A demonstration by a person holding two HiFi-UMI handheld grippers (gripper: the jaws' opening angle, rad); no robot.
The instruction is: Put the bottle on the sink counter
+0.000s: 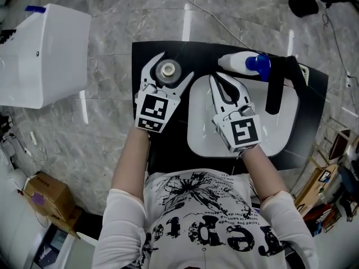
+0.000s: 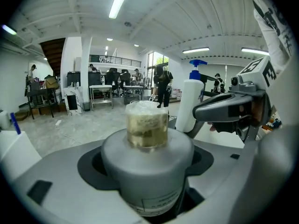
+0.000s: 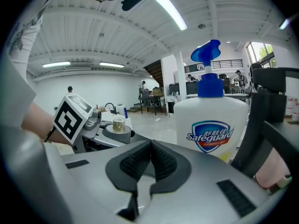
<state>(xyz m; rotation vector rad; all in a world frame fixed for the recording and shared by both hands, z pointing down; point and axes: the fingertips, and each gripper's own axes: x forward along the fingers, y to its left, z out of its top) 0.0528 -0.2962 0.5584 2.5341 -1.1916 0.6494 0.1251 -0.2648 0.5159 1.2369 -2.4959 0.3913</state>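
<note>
- Grip on the left: my left claw (image 1: 175,66) is pinching the grey bottle (image 2: 147,162) by its body, with the clear cap up.
- That grey bottle is over the black worktop (image 1: 168,147), just left of the white sink basin (image 1: 280,133); I cannot tell whether its base touches.
- My right claw (image 3: 150,146) is pressed together with nothing in it, above the sink basin.
- A blue-pump soap bottle (image 3: 212,120) stands near its tips, beside the black faucet (image 1: 277,86).
</note>
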